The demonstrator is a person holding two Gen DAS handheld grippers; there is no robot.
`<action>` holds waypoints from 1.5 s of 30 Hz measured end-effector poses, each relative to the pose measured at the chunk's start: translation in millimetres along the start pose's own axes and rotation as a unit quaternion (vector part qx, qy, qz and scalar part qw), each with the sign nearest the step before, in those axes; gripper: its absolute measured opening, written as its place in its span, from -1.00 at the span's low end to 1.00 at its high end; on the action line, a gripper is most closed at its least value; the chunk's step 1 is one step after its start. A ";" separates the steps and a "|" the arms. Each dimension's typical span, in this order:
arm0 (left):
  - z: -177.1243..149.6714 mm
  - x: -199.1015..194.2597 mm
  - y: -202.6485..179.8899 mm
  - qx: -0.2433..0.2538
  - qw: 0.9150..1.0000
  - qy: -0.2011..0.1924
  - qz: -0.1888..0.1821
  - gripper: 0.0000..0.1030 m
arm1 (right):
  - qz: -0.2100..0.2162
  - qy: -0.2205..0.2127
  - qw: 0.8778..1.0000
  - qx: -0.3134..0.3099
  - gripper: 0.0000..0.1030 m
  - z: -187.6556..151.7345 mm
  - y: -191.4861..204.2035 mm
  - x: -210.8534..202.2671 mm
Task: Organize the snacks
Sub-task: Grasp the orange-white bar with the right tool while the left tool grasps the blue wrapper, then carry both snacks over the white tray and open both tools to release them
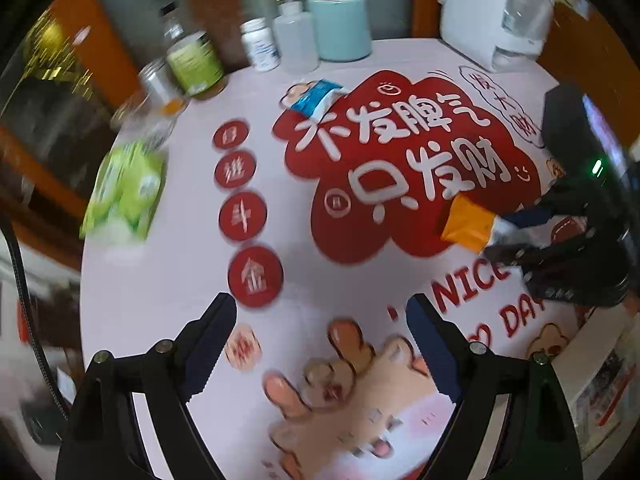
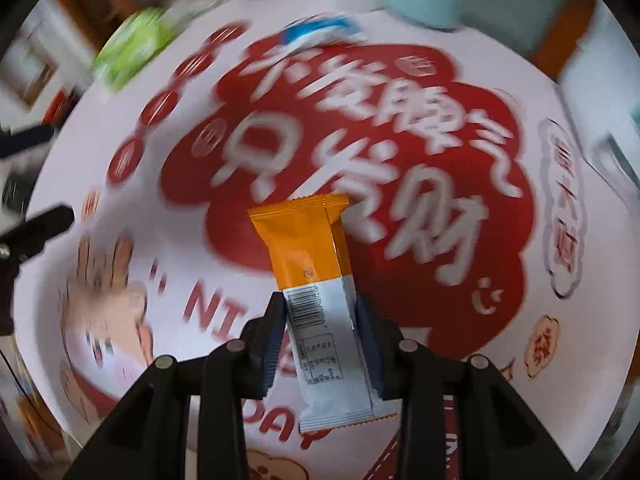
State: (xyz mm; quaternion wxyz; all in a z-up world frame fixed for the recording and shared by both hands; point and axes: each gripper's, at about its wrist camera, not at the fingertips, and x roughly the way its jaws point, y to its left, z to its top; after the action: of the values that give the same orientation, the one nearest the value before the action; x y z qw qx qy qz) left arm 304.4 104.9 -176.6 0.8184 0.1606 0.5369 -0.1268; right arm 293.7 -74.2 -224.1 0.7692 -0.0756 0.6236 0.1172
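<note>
My right gripper [image 2: 320, 304] is shut on an orange and white snack packet [image 2: 316, 280], held above the printed tablecloth [image 2: 400, 160]; the same packet [image 1: 468, 224] and gripper [image 1: 500, 236] show at the right of the left wrist view. My left gripper [image 1: 322, 308] is open and empty over the near part of the table. A blue and white snack packet [image 1: 318, 96] lies at the far middle and shows blurred in the right wrist view [image 2: 320, 30]. A green snack bag [image 1: 124, 192] lies at the left edge and also shows in the right wrist view [image 2: 132, 46].
At the table's back stand a green-labelled bottle [image 1: 192, 60], a white pill bottle [image 1: 260, 44], a squeeze bottle [image 1: 294, 36], a light blue canister [image 1: 340, 24] and a white appliance [image 1: 492, 8]. A clear jar [image 1: 156, 96] sits near the green bag.
</note>
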 end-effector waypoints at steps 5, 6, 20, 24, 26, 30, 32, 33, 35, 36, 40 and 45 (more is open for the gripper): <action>52.3 14.2 7.2 0.062 0.998 -0.010 0.015 0.67 | -0.001 -0.038 0.991 0.126 -0.30 26.6 -52.1 -21.0; 63.8 17.1 9.8 0.070 0.997 -0.013 0.016 0.67 | 0.003 -0.052 0.986 0.161 -0.30 32.2 -65.0 -27.8; 189.0 126.2 16.1 0.126 0.992 0.011 -0.006 0.67 | 0.040 -0.117 0.934 0.334 -0.30 52.1 -133.9 -27.0; 206.4 157.9 17.0 0.105 0.994 0.019 -0.018 0.67 | 0.047 -0.110 0.931 0.344 -0.30 45.4 -138.9 -10.8; 212.0 168.4 17.4 0.093 0.995 0.022 -0.027 0.67 | 0.048 -0.106 0.929 0.350 -0.30 42.6 -140.6 -4.3; 219.5 189.4 15.2 0.088 0.995 0.034 -0.033 0.57 | 0.049 -0.099 0.929 0.354 -0.30 39.8 -140.8 5.6; 220.0 191.9 16.3 0.082 0.995 0.031 -0.054 0.20 | 0.054 -0.098 0.930 0.351 -0.30 39.7 -138.7 7.4; 220.1 191.8 16.6 0.077 0.994 0.031 -0.070 -0.06 | 0.055 -0.097 0.931 0.348 -0.30 39.9 -137.4 8.0; 220.0 191.1 16.7 0.070 0.993 0.032 -0.085 -0.37 | 0.057 -0.098 0.933 0.340 -0.30 41.1 -134.6 7.6; 219.0 190.4 15.4 0.070 0.995 0.029 -0.073 -0.42 | 0.059 -0.098 0.934 0.338 -0.30 41.4 -133.8 7.2; 206.7 177.6 4.9 0.075 0.995 0.020 -0.058 -0.52 | 0.065 -0.102 0.937 0.328 -0.30 44.0 -127.3 1.7; 187.9 137.7 -5.0 0.071 0.994 0.007 -0.077 -0.54 | 0.076 -0.111 0.940 0.315 -0.30 44.6 -117.0 -13.8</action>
State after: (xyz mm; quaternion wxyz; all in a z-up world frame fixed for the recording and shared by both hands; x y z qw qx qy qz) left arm 513.9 20.5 -234.0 0.7891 0.1772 0.5427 -0.2265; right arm 365.1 -176.1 -204.6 0.8070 0.2316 0.5429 -0.0188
